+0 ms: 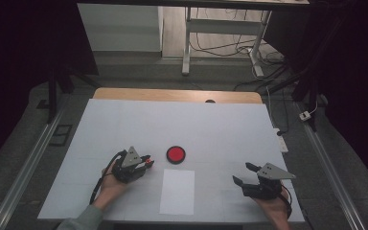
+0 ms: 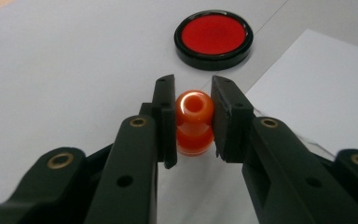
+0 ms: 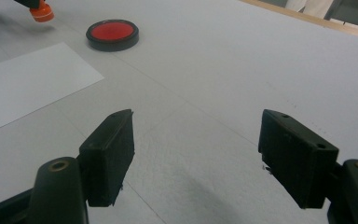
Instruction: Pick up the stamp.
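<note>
High view: red-filled round dish (image 1: 176, 154).

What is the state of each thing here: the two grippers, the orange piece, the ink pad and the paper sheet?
Left gripper: shut on the orange stamp.
Orange stamp: clamped between the jaws, held near the ink pad.
Right gripper: open, holding nothing, above the table.
Ink pad: lid off, red surface exposed.
Paper sheet: flat, blank.
</note>
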Motion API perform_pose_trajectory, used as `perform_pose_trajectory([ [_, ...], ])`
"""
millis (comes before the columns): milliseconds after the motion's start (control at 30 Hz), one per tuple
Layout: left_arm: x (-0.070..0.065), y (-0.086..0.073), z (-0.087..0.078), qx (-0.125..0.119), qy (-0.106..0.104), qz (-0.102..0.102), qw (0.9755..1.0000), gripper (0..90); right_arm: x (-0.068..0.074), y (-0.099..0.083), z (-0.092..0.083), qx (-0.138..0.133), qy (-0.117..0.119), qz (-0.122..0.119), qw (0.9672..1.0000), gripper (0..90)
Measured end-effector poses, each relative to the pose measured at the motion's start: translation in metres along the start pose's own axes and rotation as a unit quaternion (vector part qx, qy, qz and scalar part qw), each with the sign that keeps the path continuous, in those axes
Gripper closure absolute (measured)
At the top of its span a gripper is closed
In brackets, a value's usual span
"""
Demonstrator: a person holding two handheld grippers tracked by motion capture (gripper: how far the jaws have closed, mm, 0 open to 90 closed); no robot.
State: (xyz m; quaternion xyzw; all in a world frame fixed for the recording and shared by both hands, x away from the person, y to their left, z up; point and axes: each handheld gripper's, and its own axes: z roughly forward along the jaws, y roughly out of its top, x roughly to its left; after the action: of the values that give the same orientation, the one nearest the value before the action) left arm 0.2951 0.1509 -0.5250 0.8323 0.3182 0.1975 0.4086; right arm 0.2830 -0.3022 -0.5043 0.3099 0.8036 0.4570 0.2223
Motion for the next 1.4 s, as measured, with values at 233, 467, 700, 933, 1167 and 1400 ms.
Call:
perform_pose_trajectory([
  [233,-0.001,0.003,-0.004,-0.012,-0.011,-0.006,0.9999,72.2,0.000,0.000,0.000,-0.002,0.000,0.001,1.0000,26.6],
  [467,-0.002,0.007,-0.008,-0.028,-0.027,-0.024,0.9989,72.2,0.000,0.000,-0.001,-0.005,-0.001,0.002,1.0000,26.6],
  [700,-0.001,0.009,-0.013,-0.046,-0.047,-0.041,0.9970,72.2,-0.002,0.000,-0.003,-0.013,-0.006,0.008,0.9999,27.5],
  [933,-0.003,0.012,-0.019,-0.061,-0.060,-0.042,0.9954,72.2,-0.001,0.001,-0.004,-0.017,-0.006,0.008,0.9998,27.9],
  [1167,-0.006,0.018,-0.023,-0.075,-0.079,-0.045,0.9930,72.2,0.000,0.000,-0.004,-0.014,-0.008,0.007,0.9999,27.9],
  [1400,-0.017,0.026,-0.026,-0.087,-0.100,-0.039,0.9903,72.2,0.001,-0.001,-0.005,-0.014,-0.008,0.007,0.9998,27.9],
])
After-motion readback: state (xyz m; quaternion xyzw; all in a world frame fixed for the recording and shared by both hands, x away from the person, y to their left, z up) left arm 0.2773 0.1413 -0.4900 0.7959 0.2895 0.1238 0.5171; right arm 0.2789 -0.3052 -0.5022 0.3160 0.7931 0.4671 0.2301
